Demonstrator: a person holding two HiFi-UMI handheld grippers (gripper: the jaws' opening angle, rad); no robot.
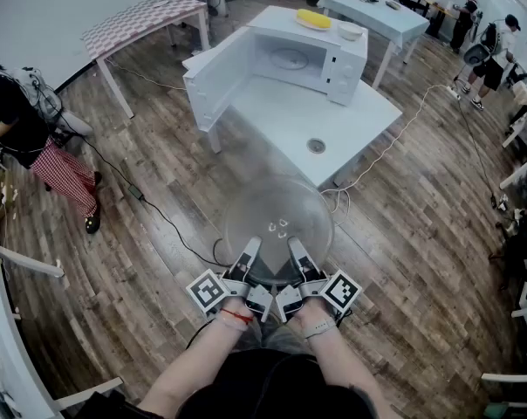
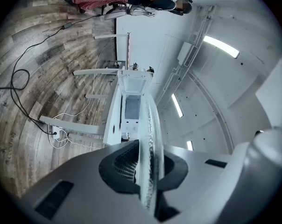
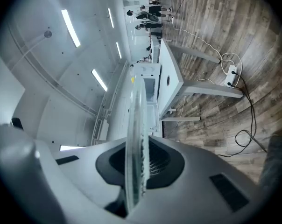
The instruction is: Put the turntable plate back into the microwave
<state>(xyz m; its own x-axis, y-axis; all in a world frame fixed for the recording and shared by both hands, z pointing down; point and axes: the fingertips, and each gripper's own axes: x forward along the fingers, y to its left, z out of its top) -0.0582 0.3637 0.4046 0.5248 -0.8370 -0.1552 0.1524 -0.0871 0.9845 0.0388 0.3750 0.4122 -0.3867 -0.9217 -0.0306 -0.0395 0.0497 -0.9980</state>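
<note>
Currently, turntable plate (image 1: 278, 219), clear round glass with a ribbed rim, is being held level at lower centre of the head view. Its near edge is being clamped by left gripper (image 1: 248, 253) and right gripper (image 1: 297, 253) side by side, presumably for balance. Microwave (image 1: 285, 59), white and boxy with its door open, is being faced at upper centre, well apart.
</note>
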